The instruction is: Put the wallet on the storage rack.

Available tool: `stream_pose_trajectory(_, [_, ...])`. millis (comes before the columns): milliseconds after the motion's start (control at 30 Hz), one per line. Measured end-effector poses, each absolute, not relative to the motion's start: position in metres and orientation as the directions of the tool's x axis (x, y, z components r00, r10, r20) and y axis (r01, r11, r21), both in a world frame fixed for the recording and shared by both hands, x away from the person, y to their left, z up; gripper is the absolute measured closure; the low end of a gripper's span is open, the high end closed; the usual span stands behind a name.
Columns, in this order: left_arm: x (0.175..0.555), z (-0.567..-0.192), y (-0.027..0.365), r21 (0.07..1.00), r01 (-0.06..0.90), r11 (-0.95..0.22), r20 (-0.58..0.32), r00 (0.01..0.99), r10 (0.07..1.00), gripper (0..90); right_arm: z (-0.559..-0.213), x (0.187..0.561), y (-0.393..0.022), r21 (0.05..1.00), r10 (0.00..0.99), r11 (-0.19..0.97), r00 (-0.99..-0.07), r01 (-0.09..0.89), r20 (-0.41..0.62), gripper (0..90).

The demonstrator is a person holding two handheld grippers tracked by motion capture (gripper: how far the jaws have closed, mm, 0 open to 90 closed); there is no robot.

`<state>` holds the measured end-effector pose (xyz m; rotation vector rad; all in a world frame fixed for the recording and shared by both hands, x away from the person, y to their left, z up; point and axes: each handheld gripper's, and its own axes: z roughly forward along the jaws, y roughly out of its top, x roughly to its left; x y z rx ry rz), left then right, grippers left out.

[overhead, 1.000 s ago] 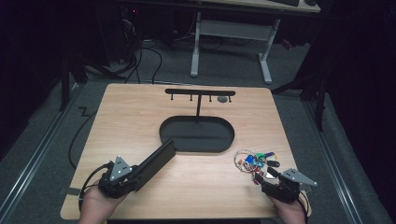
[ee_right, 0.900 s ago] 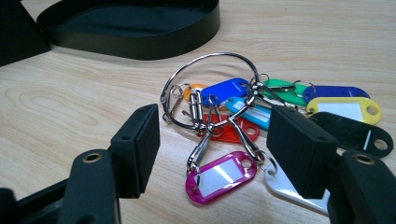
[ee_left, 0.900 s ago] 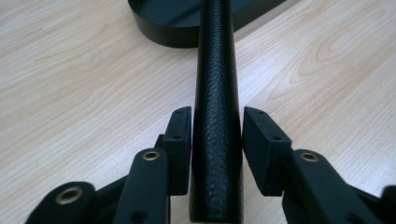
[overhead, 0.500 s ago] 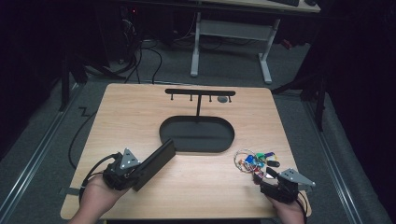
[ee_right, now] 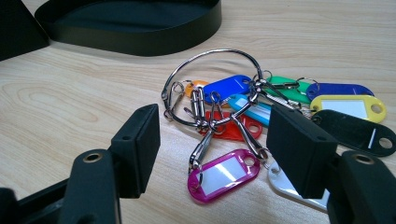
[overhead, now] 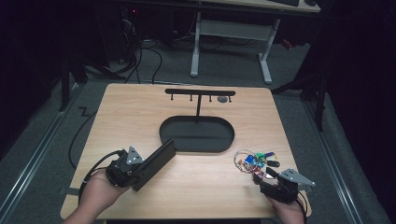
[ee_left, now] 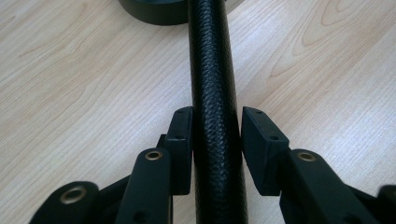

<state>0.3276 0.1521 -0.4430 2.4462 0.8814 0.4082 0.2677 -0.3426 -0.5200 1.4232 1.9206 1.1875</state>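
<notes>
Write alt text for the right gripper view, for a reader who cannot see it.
Open black tongs frame a bunch of coloured key tags on a metal ring, lying on a light wooden table. The pink tag lies nearest, between the jaws. A black oval tray sits behind.

Pale wood-grain table [overhead: 196,186], glossy plastic key tags [ee_right: 223,174], pebbled black leather-look case [ee_left: 214,93]

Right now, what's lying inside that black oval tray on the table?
Nothing is visible inside the black oval tray but the thin black stand post. The black textured wallet in the left gripper covers one corner.
</notes>
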Motion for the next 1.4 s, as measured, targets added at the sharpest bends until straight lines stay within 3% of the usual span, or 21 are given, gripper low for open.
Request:
stream_pose_trajectory(500, [0.326, -0.444, 0.151, 0.564, 0.491, -0.664, 0.109, 0.753, 0.649, 74.8, -0.519, 0.267, -0.344, 0.851, 0.927, 0.087, -0.355, 0.519, 0.121, 35.3])
stream_pose_trajectory(1400, [0.324, -0.395, 0.128, 0.586, 0.17, -0.793, 0.397, 0.792, 0.463, 76.2, -0.521, 0.268, -0.345, 0.847, 0.929, 0.08, -0.348, 0.525, 0.128, 35.4])
